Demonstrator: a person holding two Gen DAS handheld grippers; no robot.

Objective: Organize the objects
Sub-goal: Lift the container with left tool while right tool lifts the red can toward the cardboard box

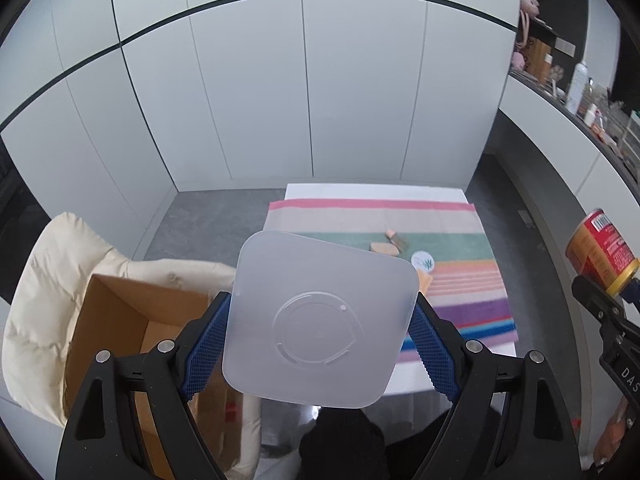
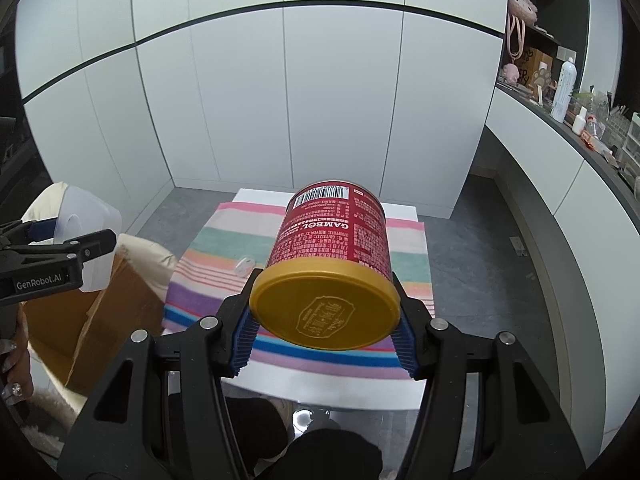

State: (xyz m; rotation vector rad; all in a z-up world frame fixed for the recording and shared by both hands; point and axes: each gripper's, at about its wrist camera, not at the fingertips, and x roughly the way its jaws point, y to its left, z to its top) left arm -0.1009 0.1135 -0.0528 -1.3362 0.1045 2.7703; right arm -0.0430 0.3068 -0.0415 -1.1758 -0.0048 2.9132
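The left gripper (image 1: 320, 344) pinches a white tub (image 1: 320, 320) above the cardboard box (image 1: 132, 320); the right gripper (image 2: 326, 334) pinches a red can (image 2: 332, 248) over the bench (image 2: 412, 212). Lower each slowly into the box before letting go.

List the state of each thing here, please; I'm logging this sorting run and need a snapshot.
left gripper: shut on the translucent container, held in the air.
right gripper: shut on the red can, tilted, gold lid on.
cardboard box: open, on the cream chair.
striped cloth: spread flat on the table.
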